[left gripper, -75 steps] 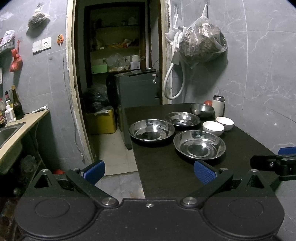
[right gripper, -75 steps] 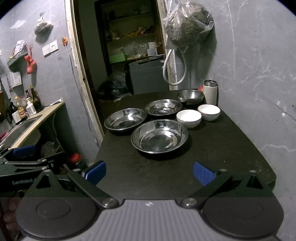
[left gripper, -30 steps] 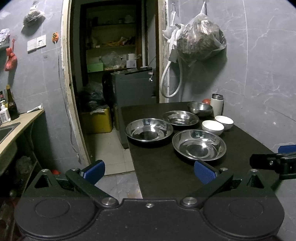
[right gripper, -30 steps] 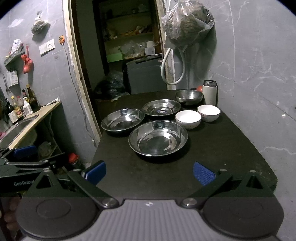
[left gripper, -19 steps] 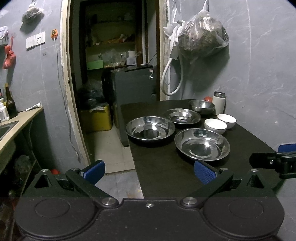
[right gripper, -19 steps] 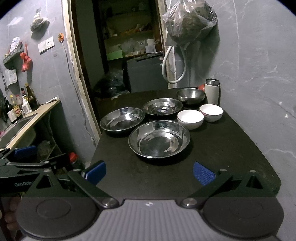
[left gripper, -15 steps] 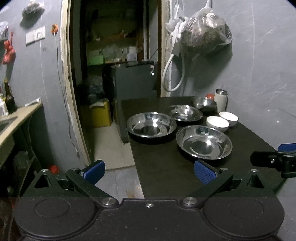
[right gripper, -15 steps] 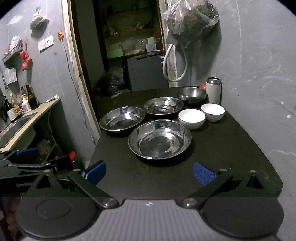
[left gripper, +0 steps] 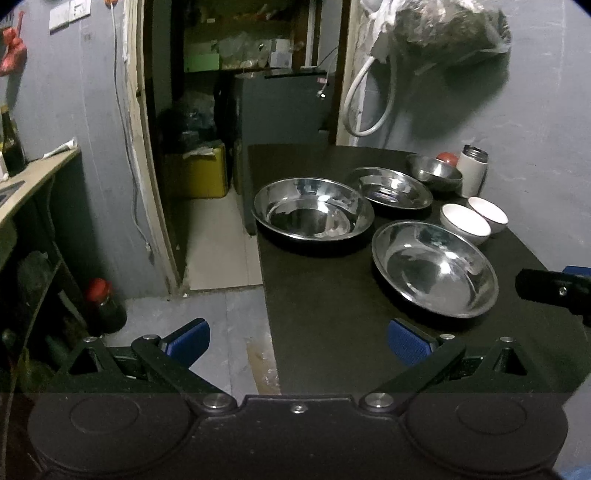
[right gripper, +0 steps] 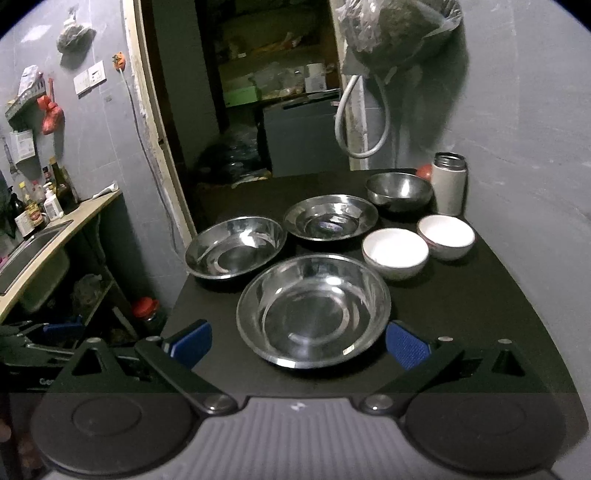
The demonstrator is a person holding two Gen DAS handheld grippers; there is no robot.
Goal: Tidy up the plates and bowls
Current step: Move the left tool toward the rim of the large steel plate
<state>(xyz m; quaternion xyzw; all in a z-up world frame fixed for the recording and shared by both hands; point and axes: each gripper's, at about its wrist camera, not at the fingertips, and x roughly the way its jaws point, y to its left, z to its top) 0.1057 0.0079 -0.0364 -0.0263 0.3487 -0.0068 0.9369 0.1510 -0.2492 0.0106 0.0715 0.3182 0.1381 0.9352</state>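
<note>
steel plates (right gripper: 313, 310) upright, rims up, round

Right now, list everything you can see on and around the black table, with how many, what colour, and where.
steel plates: 3, silver, nearest one centre front, one left, one behind
steel bowl: 1, silver, far end beside the flask
ceramic bowls: 2, white, right side, second next to it
flask: 1, white with metal top, far right corner
red round object: 1, behind the flask, partly hidden
table: 1, black, against the grey wall
plastic bag: 1, clear, hanging on wall above table
hose: 1, white, looped under the bag
counter with sink: 1, beige, far left, bottles on it
left gripper: open, blue pads, over the table's left edge
right gripper: open, blue pads, astride the nearest plate
</note>
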